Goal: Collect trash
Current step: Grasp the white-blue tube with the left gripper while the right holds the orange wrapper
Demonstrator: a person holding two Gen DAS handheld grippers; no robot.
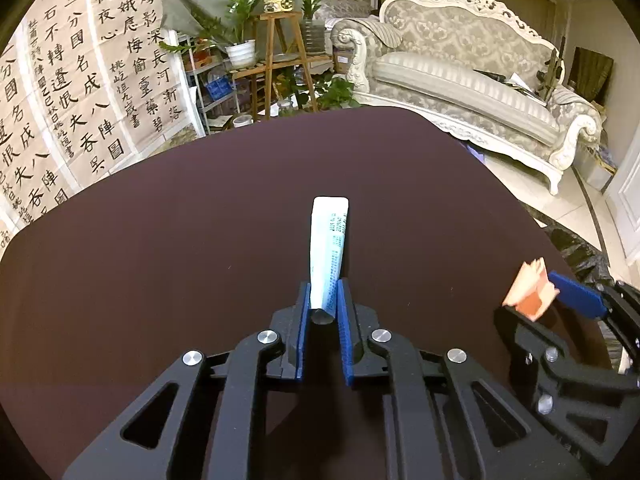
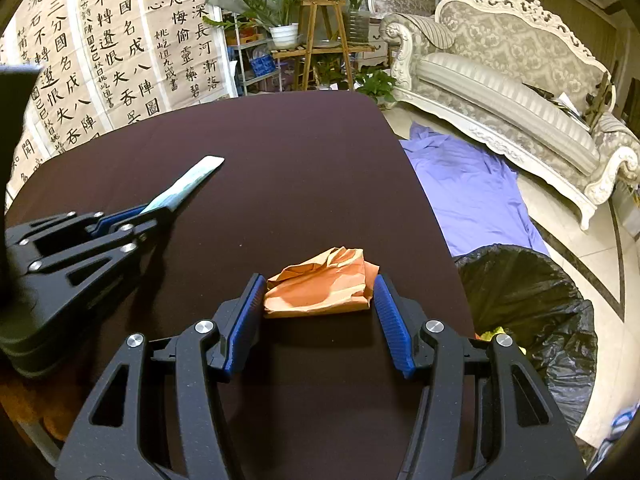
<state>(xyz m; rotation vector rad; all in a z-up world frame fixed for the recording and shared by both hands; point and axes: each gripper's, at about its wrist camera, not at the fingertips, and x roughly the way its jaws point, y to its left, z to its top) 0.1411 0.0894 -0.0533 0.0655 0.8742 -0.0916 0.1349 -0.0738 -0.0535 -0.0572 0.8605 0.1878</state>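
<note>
Left gripper (image 1: pixel 324 300) is clamped tight on the cap end of a pale blue tube (image 1: pixel 329 248), which points out over the dark table (image 1: pixel 160 240). Right gripper (image 2: pixel 320 300) has its pads pressed on both sides of a crumpled orange paper bag (image 2: pixel 320 284) near the table's right edge. Just beyond that edge stands the black-lined trash bin (image 2: pixel 528 300).

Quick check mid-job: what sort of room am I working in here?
Most likely a home living room: an ornate white-framed sofa, potted plants on a wooden stand, and calligraphy sheets hanging behind the dark table. A bag-lined trash bin stands beside it.
</note>
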